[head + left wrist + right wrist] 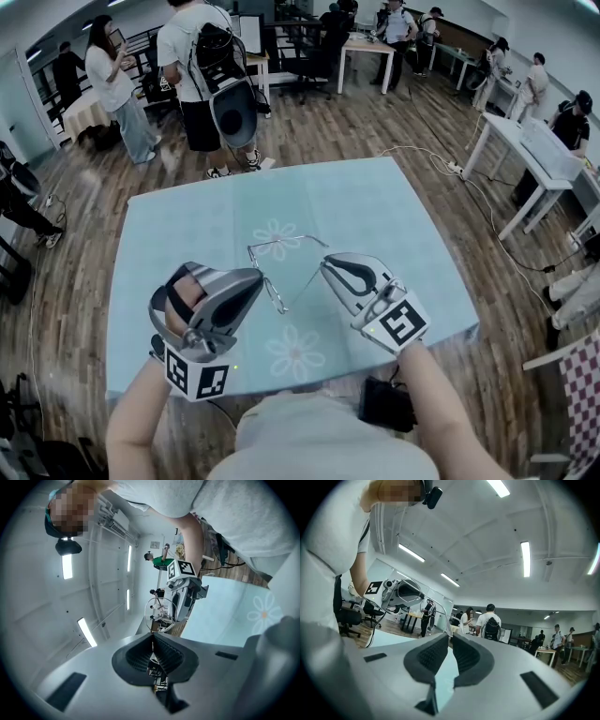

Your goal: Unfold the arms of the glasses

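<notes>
Head view, left to right.

- Left gripper [261, 280]: low left, held in the person's left hand, pointing toward 2 o'clock. It sits at 8 o'clock of the glasses [277, 247].
- In the left gripper view, its fingers [138, 656] are pressed together on a thin wire part of the frame. The wire comes out at the tips, and one round lens ring stands just beyond them at 12 o'clock.
- Glasses: thin wire frame with clear lenses, held between the two grippers over the middle of the surface [375, 206] and lifted off it. One lens ring lies toward 12 o'clock. A thin wire runs down to the left fingertips and another across to the right fingertips.
- Surface: covered with a pale blue cloth. One flower print [295, 352] lies at 6 o'clock of the glasses. A second, fainter print lies under the frame.
- Right gripper [325, 266]: at 4 o'clock of the glasses, pointing toward 10 o'clock, with its marker cube [403, 323] toward the person.
- In the right gripper view, its fingers [433, 656] are nearly together, pinching a thin wire of the glasses at the tips. From there the wire rises toward 11 o'clock, where the left gripper shows.
- Background, 12 o'clock of the surface: a person with a backpack [202, 75] stands on the wooden floor.
</notes>
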Motion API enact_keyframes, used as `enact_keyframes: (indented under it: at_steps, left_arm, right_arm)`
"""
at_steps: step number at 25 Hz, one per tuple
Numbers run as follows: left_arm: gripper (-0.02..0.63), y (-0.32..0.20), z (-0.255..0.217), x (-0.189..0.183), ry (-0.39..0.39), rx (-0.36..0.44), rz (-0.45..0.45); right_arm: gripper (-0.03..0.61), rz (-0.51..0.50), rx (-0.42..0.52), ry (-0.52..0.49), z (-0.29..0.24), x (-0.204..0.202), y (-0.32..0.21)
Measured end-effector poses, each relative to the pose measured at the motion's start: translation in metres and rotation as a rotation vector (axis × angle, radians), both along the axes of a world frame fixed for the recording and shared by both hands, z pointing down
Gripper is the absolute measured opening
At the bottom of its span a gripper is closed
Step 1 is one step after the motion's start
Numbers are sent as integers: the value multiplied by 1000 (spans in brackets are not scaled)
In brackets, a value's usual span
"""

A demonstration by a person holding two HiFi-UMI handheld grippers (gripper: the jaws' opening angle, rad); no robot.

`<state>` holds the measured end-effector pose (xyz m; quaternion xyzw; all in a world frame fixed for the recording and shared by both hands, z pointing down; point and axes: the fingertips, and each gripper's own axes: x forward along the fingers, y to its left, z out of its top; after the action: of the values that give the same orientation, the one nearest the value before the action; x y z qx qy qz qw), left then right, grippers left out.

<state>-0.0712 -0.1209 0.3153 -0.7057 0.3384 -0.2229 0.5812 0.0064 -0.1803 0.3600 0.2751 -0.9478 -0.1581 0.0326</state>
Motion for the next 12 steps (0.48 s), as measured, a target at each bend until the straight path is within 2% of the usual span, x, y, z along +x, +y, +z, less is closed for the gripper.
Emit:
enact_keyframes:
  at_steps: [12]
  left_arm:
    - [11,-14,4,-4,-21,25,-67]
  right_arm:
    - [28,30,4,0,1,19,1]
